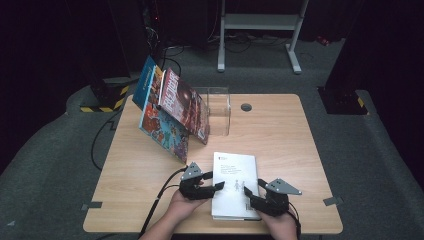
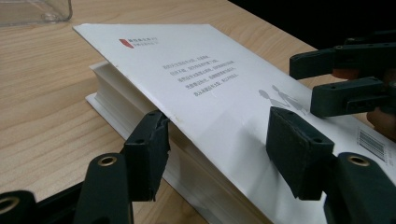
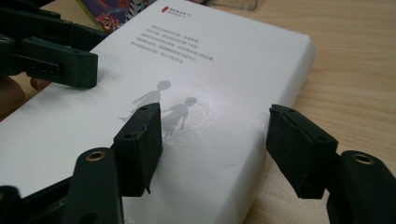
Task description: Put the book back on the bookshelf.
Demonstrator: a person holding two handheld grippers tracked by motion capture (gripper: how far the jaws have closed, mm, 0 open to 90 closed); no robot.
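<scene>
A thick white book (image 1: 235, 170) lies flat near the table's front edge, back cover up, with a barcode and two small grey figures on it. My left gripper (image 1: 216, 181) reaches in at its left edge. In the left gripper view the cover (image 2: 210, 70) is lifted off the page block, and the left gripper (image 2: 218, 123) stands open astride that raised edge, one jaw under it and one above. My right gripper (image 1: 253, 187) is at the book's near right side. It is open (image 3: 215, 116), one jaw over the cover (image 3: 224, 56), the other past the spine above the table.
Colourful books (image 1: 172, 107) lean against a clear acrylic stand (image 1: 220, 107) at the table's back left. A round cable hole (image 1: 246, 106) sits behind the white book. Bare wood (image 1: 290, 145) stretches to the right. A black cable (image 1: 160, 192) trails off the front edge.
</scene>
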